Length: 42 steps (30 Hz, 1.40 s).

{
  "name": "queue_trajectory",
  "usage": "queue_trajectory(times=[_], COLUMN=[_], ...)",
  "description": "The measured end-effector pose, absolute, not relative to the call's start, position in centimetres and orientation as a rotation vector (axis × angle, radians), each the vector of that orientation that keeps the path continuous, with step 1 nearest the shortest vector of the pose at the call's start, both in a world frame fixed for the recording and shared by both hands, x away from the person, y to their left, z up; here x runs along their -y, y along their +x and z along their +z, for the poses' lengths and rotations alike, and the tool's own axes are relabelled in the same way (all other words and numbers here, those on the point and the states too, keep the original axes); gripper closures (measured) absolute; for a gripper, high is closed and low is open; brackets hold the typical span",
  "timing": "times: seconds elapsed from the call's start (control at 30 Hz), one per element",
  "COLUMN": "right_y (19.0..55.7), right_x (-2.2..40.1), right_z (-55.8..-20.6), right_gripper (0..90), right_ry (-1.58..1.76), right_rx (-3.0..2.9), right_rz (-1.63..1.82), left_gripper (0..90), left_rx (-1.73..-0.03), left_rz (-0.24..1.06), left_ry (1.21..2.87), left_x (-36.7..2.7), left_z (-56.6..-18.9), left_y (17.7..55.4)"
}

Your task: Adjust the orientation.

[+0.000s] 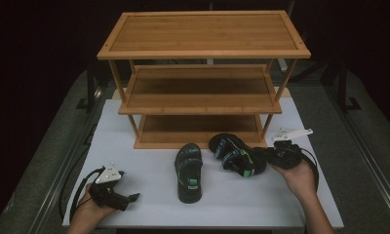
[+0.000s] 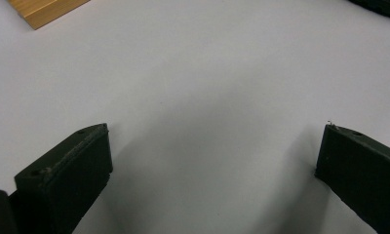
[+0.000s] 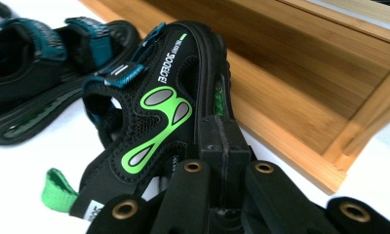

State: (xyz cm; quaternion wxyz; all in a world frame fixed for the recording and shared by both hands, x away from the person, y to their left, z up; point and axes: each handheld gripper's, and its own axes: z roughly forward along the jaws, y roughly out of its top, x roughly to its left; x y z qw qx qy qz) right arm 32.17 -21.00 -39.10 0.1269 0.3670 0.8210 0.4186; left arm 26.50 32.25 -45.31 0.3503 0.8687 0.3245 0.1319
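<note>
Right gripper view: sandal [image 3: 154, 112] clamped in right tool [image 3: 221, 141].

Smooth varnished wood rack [image 1: 203, 95], matt mesh-and-rubber sandal [image 3: 154, 107], matt white tabletop [image 2: 207, 87]

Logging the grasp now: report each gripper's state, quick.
Left gripper: open, holding nothing, over the white table.
Right gripper: shut on the black-and-green sandal at its heel.

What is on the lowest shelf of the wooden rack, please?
The lowest shelf of the wooden rack holds nothing where it shows. Its back and corners lie in shadow under the middle shelf, so they cannot be checked. Both sandals are on the table in front.
</note>
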Motion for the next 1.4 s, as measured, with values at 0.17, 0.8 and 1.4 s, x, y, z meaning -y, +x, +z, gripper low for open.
queue_trajectory(times=[0.17, 0.8, 1.4], right_y=[33.1, 35.1, 30.9], right_x=[21.6, 22.8, 22.3], right_z=[-39.7, -41.8, -36.5], right_gripper=[89.8, 88.9, 57.7], right_ry=[1.101, 1.191, 1.071], right_rx=[-2.365, -2.32, -2.282], right_rz=[1.209, 1.184, 1.322], left_gripper=[0.0, 0.0, 0.0], left_rx=[-0.84, -0.84, -0.842], left_rz=[0.342, 0.338, 0.34], left_ry=[2.25, 2.253, 2.25], left_x=[-32.2, -32.3, -32.3], left_z=[-45.3, -45.3, -45.3], left_y=[26.5, 26.5, 26.5])
